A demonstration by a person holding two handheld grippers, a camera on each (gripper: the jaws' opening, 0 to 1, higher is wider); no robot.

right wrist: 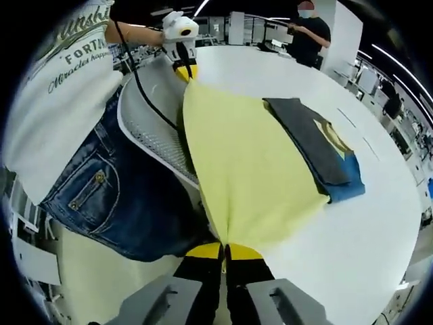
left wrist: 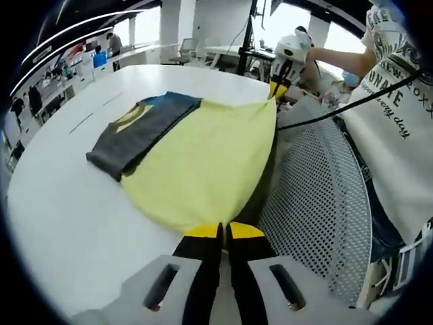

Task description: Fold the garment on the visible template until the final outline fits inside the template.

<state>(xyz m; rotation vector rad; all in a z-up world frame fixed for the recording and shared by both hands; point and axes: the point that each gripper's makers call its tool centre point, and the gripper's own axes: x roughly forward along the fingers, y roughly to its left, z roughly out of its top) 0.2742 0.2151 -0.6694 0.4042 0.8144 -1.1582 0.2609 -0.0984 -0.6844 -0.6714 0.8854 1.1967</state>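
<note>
Garment (left wrist: 203, 162) on table (left wrist: 61, 217)

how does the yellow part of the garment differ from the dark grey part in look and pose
The yellow part is large, plain and spread out, its near edge pinched by the left gripper and right gripper. The dark grey part is smaller, folded into a narrow band with blue and yellow patches, and no gripper holds it. Both lie on the white table.
</note>
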